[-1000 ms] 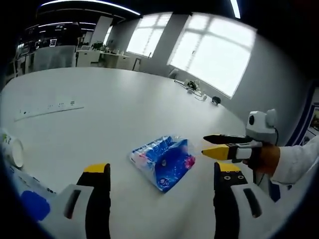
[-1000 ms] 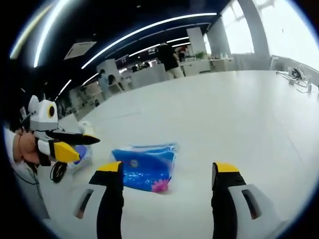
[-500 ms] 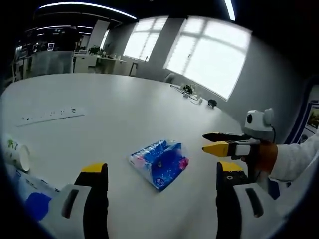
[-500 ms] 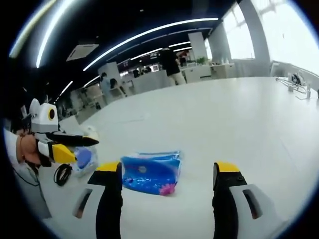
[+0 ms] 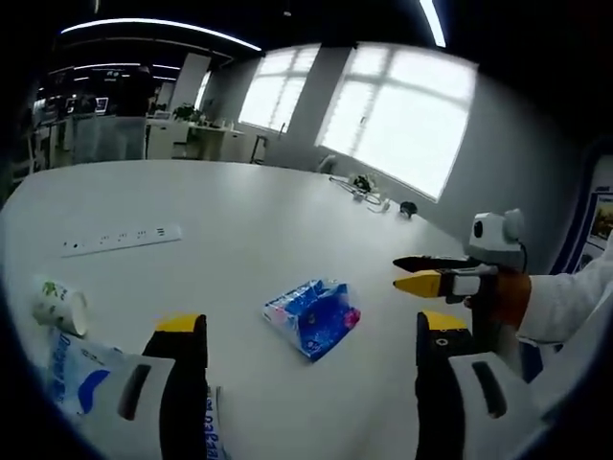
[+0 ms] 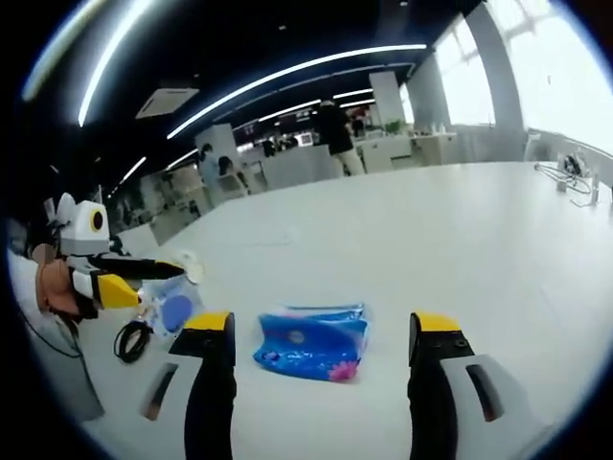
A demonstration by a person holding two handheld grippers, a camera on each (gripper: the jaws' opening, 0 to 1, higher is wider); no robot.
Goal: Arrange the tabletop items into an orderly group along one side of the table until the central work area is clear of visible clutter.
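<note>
We hold both the left gripper (image 5: 302, 331) and the right gripper (image 6: 321, 331) spread wide, empty. The blue tissue pack (image 5: 312, 315) lies mid-surface (image 5: 239, 220), ungathered; a paper cup (image 5: 59, 305) and white packet (image 5: 81, 369) sit at one edge. We judge most tidying remains.

Black fingers (image 5: 187, 383) — yellow tips, pale bases — white sleeve (image 5: 565, 307)

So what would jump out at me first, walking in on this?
Probably the bright blue tissue pack lying alone in the middle of the big white table. Next, the yellow-tipped claws: the left claw is open on the near side of the pack, and the right claw hovers just beside it.
</note>
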